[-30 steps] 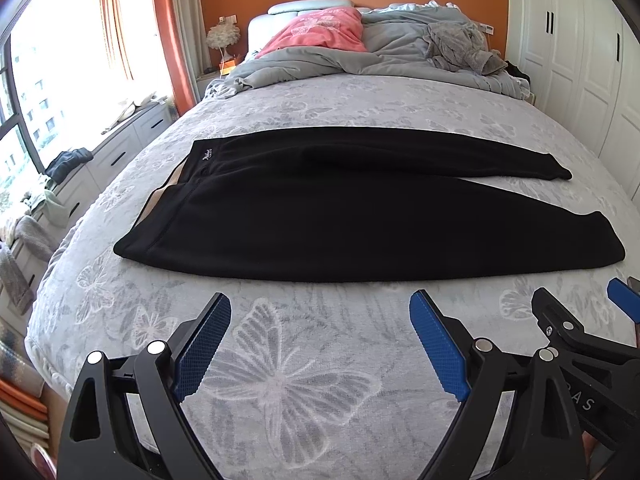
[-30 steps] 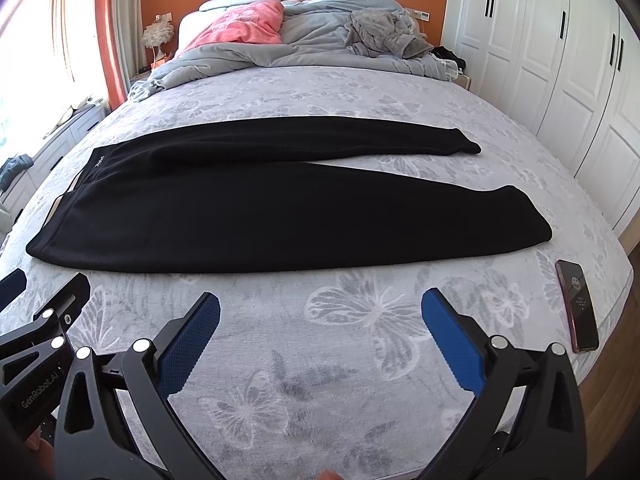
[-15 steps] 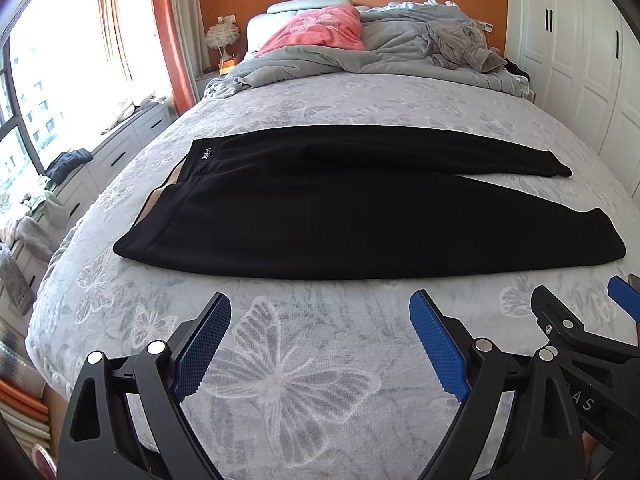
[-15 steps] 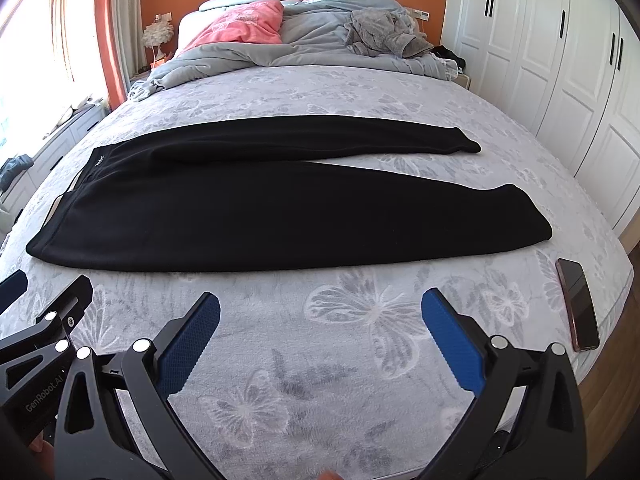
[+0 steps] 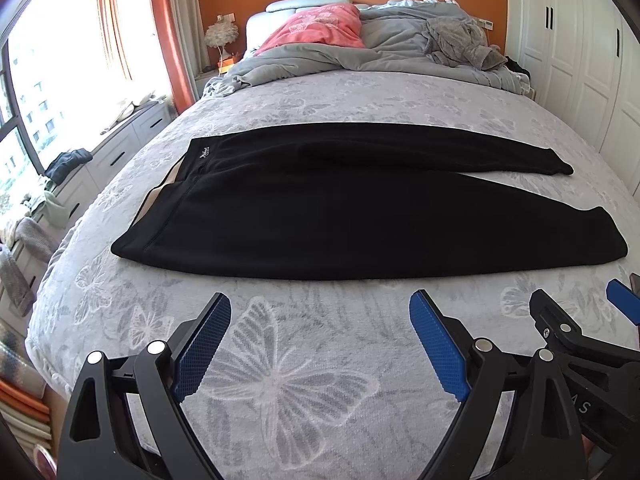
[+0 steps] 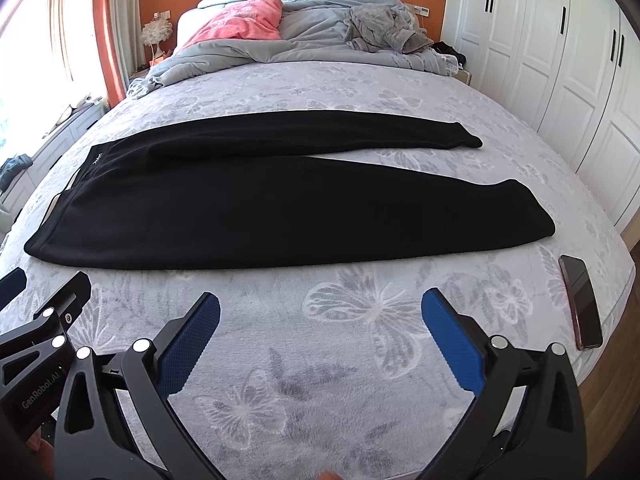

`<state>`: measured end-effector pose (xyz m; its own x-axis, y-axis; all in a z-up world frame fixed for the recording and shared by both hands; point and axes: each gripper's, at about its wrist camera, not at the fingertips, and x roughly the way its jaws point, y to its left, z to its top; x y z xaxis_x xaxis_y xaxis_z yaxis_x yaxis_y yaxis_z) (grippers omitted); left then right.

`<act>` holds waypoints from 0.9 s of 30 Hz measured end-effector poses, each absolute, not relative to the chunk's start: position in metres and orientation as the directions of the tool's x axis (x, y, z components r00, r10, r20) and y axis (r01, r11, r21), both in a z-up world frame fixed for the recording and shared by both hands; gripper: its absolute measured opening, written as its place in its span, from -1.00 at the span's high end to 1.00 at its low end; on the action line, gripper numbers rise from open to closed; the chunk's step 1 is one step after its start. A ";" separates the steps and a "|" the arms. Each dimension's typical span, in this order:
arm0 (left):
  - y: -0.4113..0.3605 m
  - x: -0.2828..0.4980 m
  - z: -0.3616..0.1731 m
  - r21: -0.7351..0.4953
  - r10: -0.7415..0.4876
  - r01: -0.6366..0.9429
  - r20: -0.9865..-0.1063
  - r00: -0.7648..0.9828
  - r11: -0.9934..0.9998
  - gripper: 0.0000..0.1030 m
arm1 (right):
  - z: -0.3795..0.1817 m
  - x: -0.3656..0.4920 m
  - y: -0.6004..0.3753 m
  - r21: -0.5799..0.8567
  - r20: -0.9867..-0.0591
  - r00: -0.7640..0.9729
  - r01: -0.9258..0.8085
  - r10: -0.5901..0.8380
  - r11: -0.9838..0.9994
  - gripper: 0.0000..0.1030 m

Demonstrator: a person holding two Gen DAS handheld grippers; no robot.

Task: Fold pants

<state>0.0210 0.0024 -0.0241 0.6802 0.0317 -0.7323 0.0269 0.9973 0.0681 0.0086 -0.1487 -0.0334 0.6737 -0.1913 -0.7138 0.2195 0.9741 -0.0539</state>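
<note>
Pants lie flat across the bed, waistband toward the window side, both legs running toward the wardrobe side. Far leg ends short of the near leg's cuff; a wedge of bedcover shows between them. Behind the pants, at the headboard end: bunched duvet with a pillow on it, crumpled garment to its right. Phone on the bed's right edge, beyond the near cuff. Left claw and right claw side by side over the bed's near edge, before the pants, apart from them. Drawers left of bed; wardrobe right.
</note>
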 end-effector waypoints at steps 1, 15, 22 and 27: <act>0.002 0.022 -0.024 0.069 0.033 0.026 -0.734 0.679 0.997 -0.71 | -0.034 0.010 -0.149 -0.055 -0.715 0.672 0.220 -0.192 0.974 -0.91; 0.000 0.041 -0.035 0.076 0.038 0.027 -0.747 0.664 0.997 -0.71 | -0.043 0.027 -0.156 -0.056 -0.730 0.654 0.230 -0.197 0.972 -0.91; -0.004 0.046 -0.037 0.076 0.039 0.027 -0.749 0.662 0.997 -0.72 | -0.045 0.031 -0.158 -0.051 -0.731 0.655 0.231 -0.194 0.972 -0.91; 0.010 0.063 -0.046 -0.007 -0.022 0.028 -0.801 0.598 1.000 -0.74 | -0.049 0.045 -0.197 0.055 -0.759 0.641 0.235 -0.112 0.970 -0.91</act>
